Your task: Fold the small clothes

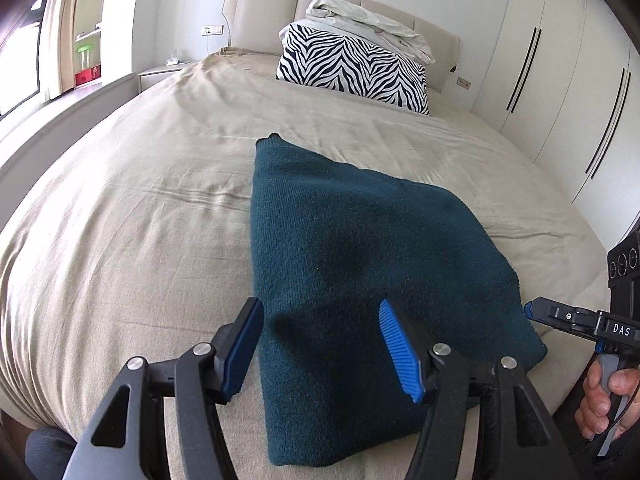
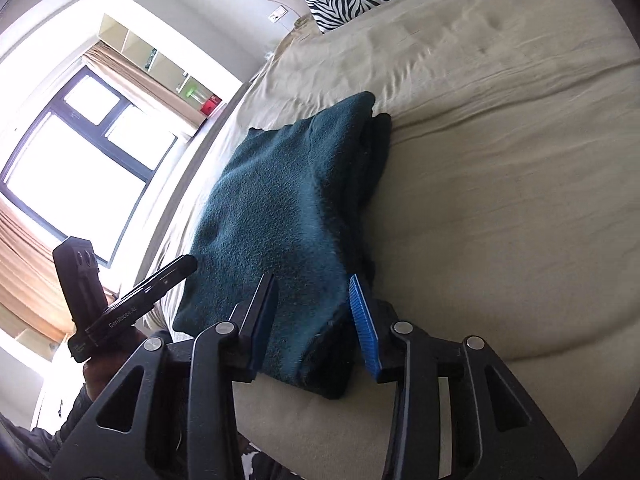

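Observation:
A dark teal knitted garment (image 1: 360, 272) lies folded flat on the beige bed sheet (image 1: 140, 208). My left gripper (image 1: 320, 344) is open, its blue pads straddling the garment's near left part just above it. In the right wrist view the garment (image 2: 280, 216) shows stacked layers along its right edge. My right gripper (image 2: 314, 320) is open over the garment's near corner, nothing held. The right gripper also shows in the left wrist view (image 1: 560, 316) at the garment's right edge, and the left gripper in the right wrist view (image 2: 160, 280).
A zebra-print pillow (image 1: 356, 68) with a crumpled white duvet (image 1: 372, 24) on it sits at the headboard. White wardrobe doors (image 1: 560, 80) line the right side. A window (image 2: 80, 152) and a shelf are to the left.

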A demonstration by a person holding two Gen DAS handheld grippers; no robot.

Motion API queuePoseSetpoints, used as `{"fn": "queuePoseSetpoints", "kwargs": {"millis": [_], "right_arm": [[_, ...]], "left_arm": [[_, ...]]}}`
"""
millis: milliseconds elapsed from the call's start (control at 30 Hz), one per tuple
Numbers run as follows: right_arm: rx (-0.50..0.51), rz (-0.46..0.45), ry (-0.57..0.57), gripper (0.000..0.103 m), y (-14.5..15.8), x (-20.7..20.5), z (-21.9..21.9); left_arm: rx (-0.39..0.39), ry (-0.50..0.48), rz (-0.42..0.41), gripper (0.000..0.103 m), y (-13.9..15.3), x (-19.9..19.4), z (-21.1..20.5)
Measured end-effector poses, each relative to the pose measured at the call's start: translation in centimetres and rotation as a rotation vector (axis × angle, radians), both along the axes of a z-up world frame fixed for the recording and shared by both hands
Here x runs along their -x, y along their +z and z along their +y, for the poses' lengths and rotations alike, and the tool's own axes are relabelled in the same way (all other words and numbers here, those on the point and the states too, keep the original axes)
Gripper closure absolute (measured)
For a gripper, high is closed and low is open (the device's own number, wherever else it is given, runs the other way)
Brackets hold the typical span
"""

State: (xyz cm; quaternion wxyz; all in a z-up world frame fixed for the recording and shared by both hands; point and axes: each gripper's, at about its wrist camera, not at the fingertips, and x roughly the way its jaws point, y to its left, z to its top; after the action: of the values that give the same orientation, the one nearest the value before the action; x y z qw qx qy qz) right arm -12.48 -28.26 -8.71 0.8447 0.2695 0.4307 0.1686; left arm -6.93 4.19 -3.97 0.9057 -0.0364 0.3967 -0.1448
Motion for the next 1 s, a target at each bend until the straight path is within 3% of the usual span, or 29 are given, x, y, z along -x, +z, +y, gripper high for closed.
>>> {"fn": "queuePoseSetpoints", "kwargs": {"millis": [100, 167, 200, 267, 333, 400, 533, 633, 800, 1000], "right_arm": [[0.099, -0.041, -0.049, 0.061, 1.8, 1.1, -0.2], [0.174, -0.088, -0.084, 0.061, 3.7, 2.0, -0.4], [0.220, -0.118, -0.104, 0.060, 4.7, 2.3, -0.1], [0.304, -0.198, -0.153, 0.053, 7.1, 3.3, 0.5], [0.361, -0.297, -0.221, 0.022, 9.6, 4.5, 0.9], [0.394, -0.410, -0.290, 0.006, 12.1, 5.7, 1.4], [0.460, -0.586, -0.325, 0.000, 16.0, 7.5, 2.5], [0.464, -0.593, -0.270, 0.000, 18.7, 7.3, 3.6], [0.405, -0.570, -0.180, 0.000, 21.8, 7.9, 5.5], [0.465, -0.550, -0.165, 0.000, 21.9, 8.3, 7.8]], "left_arm": [[-0.036, 0.026, -0.080, 0.024, 1.4, 1.3, 0.1], [-0.078, 0.051, -0.166, 0.004, 2.9, 2.4, -0.1], [-0.103, 0.070, -0.215, 0.000, 3.8, 2.9, -0.1], [-0.141, 0.097, -0.301, 0.000, 5.5, 3.8, -0.3], [-0.176, 0.139, -0.339, 0.000, 7.1, 4.1, -0.4], [-0.192, 0.190, -0.368, 0.000, 8.6, 4.4, -0.2], [-0.129, 0.193, -0.438, 0.000, 11.2, 5.5, 0.5], [-0.087, 0.206, -0.453, 0.000, 12.4, 5.7, 1.1], [-0.157, 0.223, -0.424, 0.000, 12.9, 5.4, 0.4], [-0.188, 0.254, -0.333, 0.000, 11.5, 4.6, 0.1]]}}
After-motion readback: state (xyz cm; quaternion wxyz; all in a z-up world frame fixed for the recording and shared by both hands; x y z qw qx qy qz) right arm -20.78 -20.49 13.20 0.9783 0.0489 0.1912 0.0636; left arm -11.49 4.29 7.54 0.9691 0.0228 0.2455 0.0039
